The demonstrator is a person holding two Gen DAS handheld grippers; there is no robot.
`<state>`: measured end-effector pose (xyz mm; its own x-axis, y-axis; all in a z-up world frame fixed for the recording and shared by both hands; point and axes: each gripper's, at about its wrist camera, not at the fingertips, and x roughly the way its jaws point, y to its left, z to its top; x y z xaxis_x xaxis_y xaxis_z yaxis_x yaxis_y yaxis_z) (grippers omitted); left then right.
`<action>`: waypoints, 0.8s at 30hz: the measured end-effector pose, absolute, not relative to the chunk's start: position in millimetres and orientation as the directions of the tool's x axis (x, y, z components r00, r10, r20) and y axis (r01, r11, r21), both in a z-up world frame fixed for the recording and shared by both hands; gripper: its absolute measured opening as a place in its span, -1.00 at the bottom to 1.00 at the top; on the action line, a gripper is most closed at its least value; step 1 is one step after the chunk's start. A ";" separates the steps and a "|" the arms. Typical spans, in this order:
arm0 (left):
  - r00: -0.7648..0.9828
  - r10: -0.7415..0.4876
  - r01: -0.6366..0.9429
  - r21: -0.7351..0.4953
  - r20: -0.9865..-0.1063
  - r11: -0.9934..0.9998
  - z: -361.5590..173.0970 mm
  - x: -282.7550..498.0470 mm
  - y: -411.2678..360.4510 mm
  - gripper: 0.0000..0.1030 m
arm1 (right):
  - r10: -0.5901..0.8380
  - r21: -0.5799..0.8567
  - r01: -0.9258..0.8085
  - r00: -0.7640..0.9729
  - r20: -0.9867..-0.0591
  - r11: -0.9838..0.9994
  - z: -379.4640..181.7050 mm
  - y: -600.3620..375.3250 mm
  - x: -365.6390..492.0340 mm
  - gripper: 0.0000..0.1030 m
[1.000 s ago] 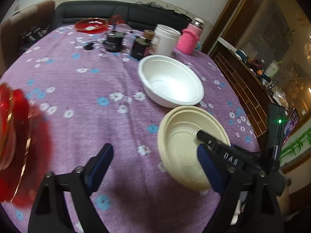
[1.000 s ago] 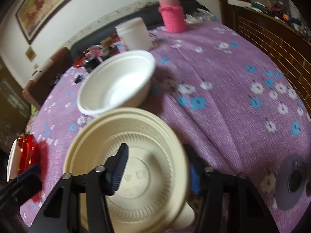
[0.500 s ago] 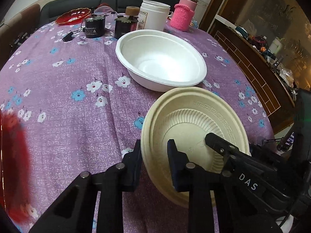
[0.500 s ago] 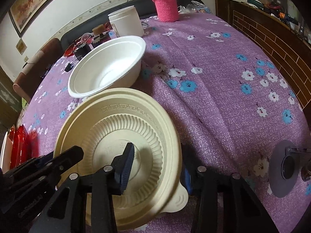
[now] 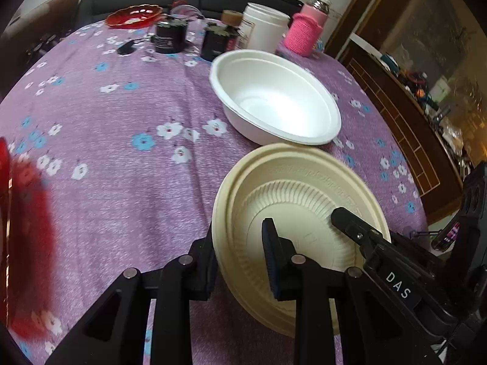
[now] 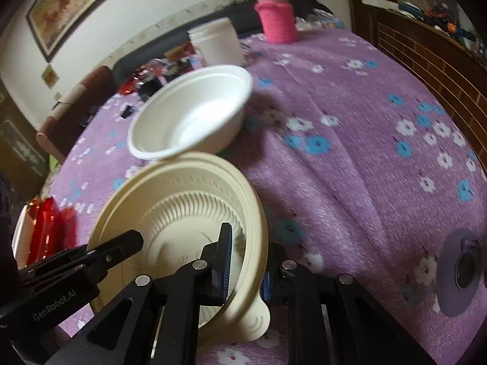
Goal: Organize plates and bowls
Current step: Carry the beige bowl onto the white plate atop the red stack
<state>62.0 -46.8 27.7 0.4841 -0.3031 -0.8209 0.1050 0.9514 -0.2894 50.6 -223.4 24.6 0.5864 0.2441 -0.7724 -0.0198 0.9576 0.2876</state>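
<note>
Clearly unfinished: the left gripper and right gripper both clamp the cream plate's rim. The white bowl sits apart on the desk, unstacked.

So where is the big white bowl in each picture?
Left wrist view: the white bowl sits right of centre in the upper half, just beyond the cream plate.
Right wrist view: the white bowl sits left of centre in the upper half, again behind the cream plate.
Shared landmark: the pink bottle at the table's far side.
</note>
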 end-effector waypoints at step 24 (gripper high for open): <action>0.734 -0.122 -0.062 -0.245 -0.668 0.968 126.0 -34.2 101.1 -0.47 | 0.477 0.311 -0.363 0.625 -0.619 0.878 96.6 -77.7 7.8 -0.66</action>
<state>-34.2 101.1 126.0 0.7344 -0.1222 -0.6677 -0.0615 0.9676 -0.2448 7.8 -77.7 96.6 0.6245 0.4768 -0.6185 -0.3629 0.8785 0.3108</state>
